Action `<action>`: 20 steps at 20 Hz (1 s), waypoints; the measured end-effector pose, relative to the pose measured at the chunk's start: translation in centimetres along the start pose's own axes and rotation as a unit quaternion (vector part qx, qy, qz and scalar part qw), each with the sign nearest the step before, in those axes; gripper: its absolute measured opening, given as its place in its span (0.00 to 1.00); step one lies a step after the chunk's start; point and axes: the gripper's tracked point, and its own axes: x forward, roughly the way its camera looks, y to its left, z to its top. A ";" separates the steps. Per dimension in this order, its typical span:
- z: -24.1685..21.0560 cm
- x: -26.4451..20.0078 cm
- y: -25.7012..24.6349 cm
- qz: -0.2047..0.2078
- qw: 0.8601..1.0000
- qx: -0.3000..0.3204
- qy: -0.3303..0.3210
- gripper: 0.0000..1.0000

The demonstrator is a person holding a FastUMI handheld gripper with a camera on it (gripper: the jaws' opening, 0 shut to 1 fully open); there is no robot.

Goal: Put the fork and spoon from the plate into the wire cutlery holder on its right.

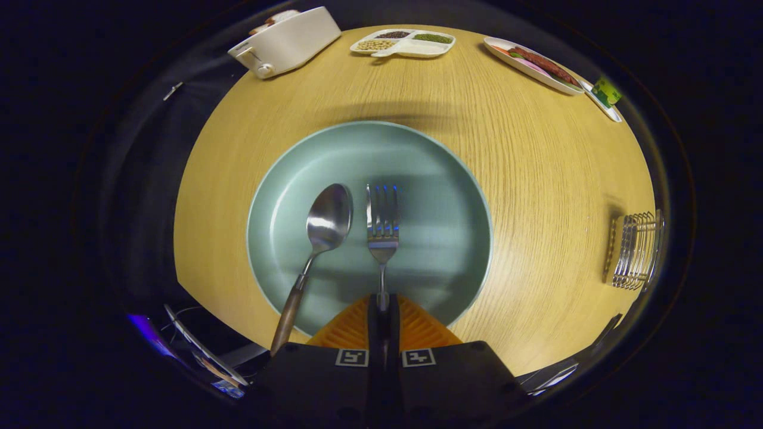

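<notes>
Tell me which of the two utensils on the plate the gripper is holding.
The fork: its handle runs between the gripper fingers, which are shut on it. The spoon lies free on the plate, beside the fingers.

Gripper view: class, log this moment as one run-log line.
gripper: shut on fork handle | spoon: on plate | wire cutlery holder: empty

The fork (382, 229) shows its tines and neck over the plate (453, 179), but its handle is hidden between the fingers of the gripper (382, 310), which close on it. The near end of the spoon (316, 244) handle slips behind the gripper body. The wire cutlery holder (635, 250), far right, is squeezed and blurred, its compartments unclear. Food on the far trays (404, 43) is too small to identify.
</notes>
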 end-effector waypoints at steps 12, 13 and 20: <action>3.0 -12.7 -5.3 0.090 0.993 0.065 -0.047 0.06; 3.1 -13.9 -6.4 0.095 0.992 0.070 -0.053 0.06; 2.3 -19.9 -18.6 0.066 0.993 0.084 -0.046 0.05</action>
